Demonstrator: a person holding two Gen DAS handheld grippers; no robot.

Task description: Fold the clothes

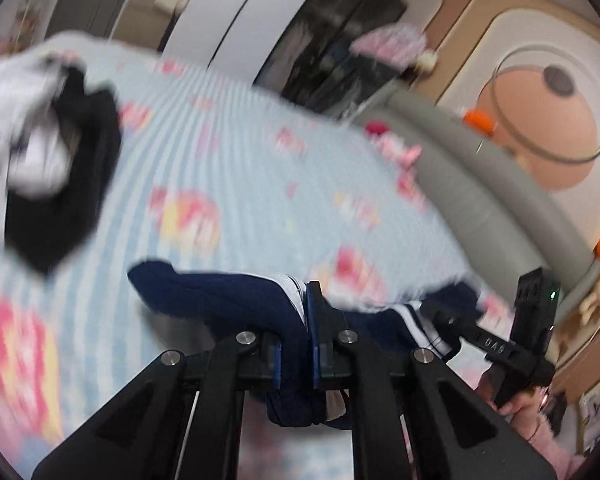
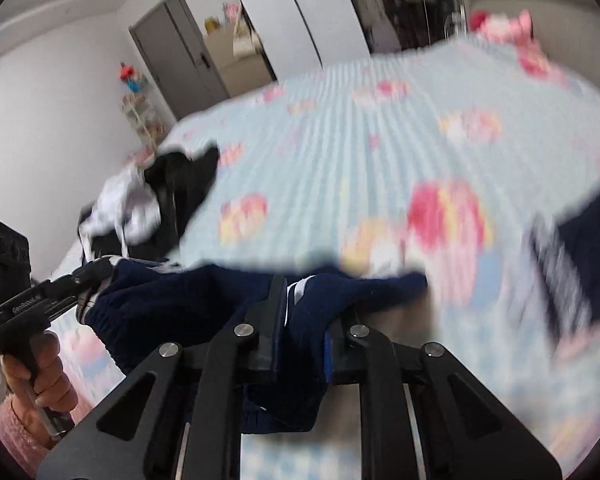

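Our two black handheld grippers and pink fuzzy sleeves

Our left gripper (image 1: 296, 344) and right gripper (image 2: 304, 344) share black angular linkage arms, round silver screws and blue finger pads; our far handles bear white lettering, one shows a green light, and our sleeves (image 2: 10, 436) are fluffy pink.

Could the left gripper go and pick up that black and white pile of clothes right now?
Probably not yet. The left gripper is shut on the navy garment, which the right gripper also grips, so it is occupied. The bedspread between it and the black and white clothes pile looks unobstructed.
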